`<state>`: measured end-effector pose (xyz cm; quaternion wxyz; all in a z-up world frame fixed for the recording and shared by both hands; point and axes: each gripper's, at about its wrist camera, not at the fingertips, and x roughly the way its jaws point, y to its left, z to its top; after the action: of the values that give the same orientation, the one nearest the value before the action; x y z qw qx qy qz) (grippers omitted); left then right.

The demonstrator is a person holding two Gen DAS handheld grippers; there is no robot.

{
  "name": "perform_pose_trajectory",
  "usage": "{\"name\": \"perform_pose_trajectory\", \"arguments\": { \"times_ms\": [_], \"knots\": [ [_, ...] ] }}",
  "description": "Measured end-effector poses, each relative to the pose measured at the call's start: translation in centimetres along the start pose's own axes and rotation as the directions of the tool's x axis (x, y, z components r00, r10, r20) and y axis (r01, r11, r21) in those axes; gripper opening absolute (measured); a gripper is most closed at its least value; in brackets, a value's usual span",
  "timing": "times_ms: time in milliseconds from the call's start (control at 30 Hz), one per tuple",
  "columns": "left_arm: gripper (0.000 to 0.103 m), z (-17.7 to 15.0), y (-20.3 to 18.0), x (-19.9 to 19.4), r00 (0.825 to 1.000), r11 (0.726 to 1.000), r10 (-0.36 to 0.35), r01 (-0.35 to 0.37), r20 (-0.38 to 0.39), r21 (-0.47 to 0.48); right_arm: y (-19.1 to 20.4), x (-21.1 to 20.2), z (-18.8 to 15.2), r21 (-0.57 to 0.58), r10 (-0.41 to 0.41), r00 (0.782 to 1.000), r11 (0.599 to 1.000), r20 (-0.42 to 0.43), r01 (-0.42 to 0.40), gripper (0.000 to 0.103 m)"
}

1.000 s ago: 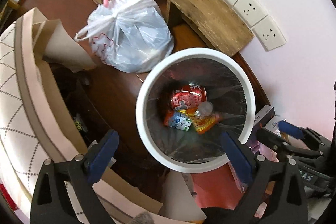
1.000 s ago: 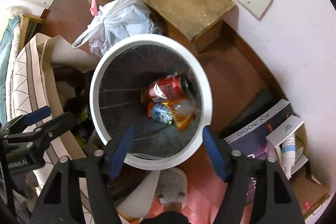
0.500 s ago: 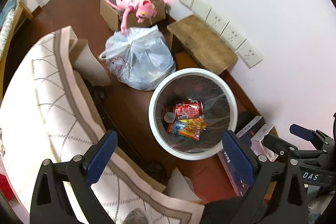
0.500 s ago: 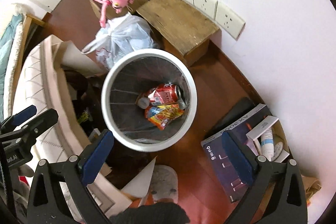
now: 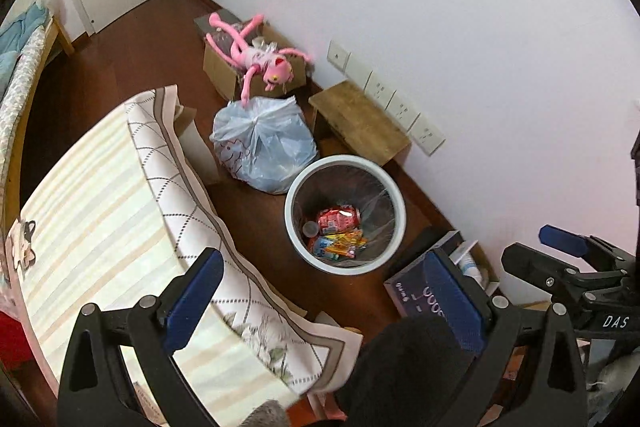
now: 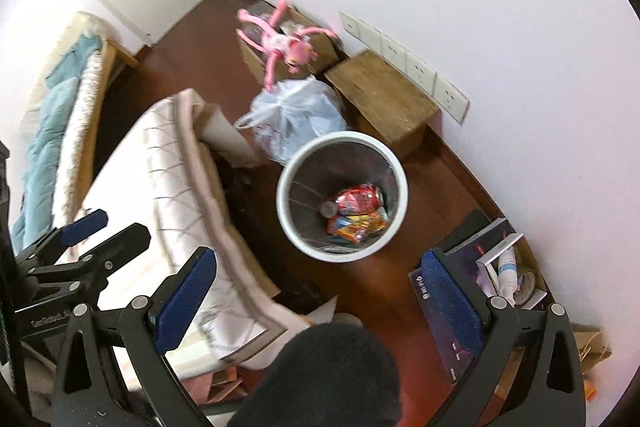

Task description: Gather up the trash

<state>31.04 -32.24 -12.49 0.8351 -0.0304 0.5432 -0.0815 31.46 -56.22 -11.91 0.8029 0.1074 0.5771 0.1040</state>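
Observation:
A white round trash bin (image 5: pixel 297 191) (image 6: pixel 285 203) with a dark liner stands on the brown floor. Inside it lie a crushed red can (image 5: pixel 338 219) (image 6: pixel 358 197), a colourful snack wrapper (image 5: pixel 340 245) (image 6: pixel 356 225) and a small bottle (image 5: pixel 310 228). My left gripper (image 5: pixel 320 291) is open and empty, high above the bin. My right gripper (image 6: pixel 320 287) is open and empty, also high above it. Each gripper shows at the edge of the other's view.
A tied plastic bag (image 5: pixel 262 147) sits beside the bin. A wooden stool (image 5: pixel 358 123), a cardboard box with a pink plush toy (image 5: pixel 256 57), a bed with a patterned cover (image 5: pixel 120 195), and boxes (image 5: pixel 424 291) by the wall surround it.
Both grippers have risen well away from the bin, which now looks much smaller. More of the room and bed has come into view. Both stay open.

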Motion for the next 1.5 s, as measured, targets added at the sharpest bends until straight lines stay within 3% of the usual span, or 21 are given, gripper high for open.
{"name": "perform_pose_trajectory", "arguments": {
  "times_ms": [267,633,1500],
  "knots": [
    [0.102,-1.3,0.7,-7.2,0.996,0.998,-0.054,0.055,0.068,-0.014,3.4,-6.9,-1.8,-0.052,0.085,0.995,0.995,0.052,-0.082,0.103],
    [0.102,-2.8,1.3,-12.3,0.988,0.994,-0.103,0.106,0.116,-0.02,7.1,-12.9,-3.6,-0.129,0.152,0.986,0.981,0.068,-0.142,0.103],
    [0.103,-3.7,2.6,-12.3,0.989,0.991,-0.111,0.117,0.099,-0.058,8.6,-12.0,-4.1,-0.148,0.124,0.992,0.982,0.02,-0.12,0.103]
  ]
}}
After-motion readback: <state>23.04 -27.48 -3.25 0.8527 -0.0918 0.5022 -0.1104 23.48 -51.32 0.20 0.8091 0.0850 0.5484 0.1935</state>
